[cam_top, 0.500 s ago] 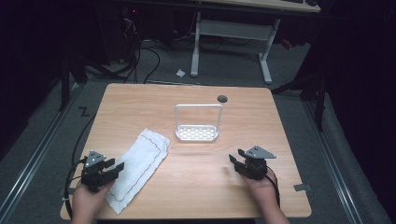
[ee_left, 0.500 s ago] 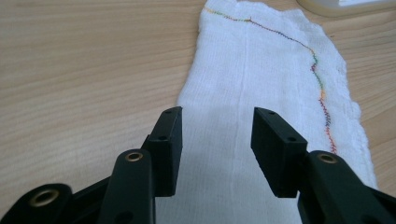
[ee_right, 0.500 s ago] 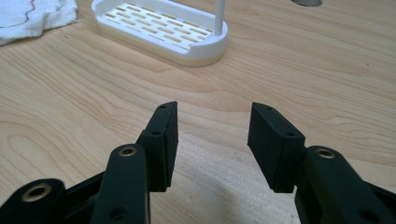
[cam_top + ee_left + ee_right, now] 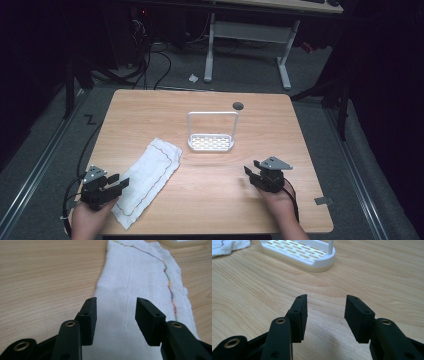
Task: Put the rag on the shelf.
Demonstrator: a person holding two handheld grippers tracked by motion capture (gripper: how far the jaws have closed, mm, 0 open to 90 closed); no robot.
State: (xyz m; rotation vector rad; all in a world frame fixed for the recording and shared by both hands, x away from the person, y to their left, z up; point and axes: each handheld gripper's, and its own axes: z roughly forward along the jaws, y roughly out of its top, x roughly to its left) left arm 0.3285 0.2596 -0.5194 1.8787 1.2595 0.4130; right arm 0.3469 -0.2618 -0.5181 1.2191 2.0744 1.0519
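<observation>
While both tongs rest low near the person's edge of the wooden desk (image 4: 210,200), neither grips anything. At the left, the left tongs (image 4: 116,186) stand with jaws apart over the near end of the white cloth (image 4: 150,179) (a folded towel with a coloured stitched seam along one side), which lies flat and slantwise on the desk's left half. Well apart from them, the right tongs (image 4: 248,173) also stand apart, above bare wood. Beyond them, a white slotted rack (image 4: 211,142) with an upright loop frame stands near the desk's middle, just beside the cloth's far end.
</observation>
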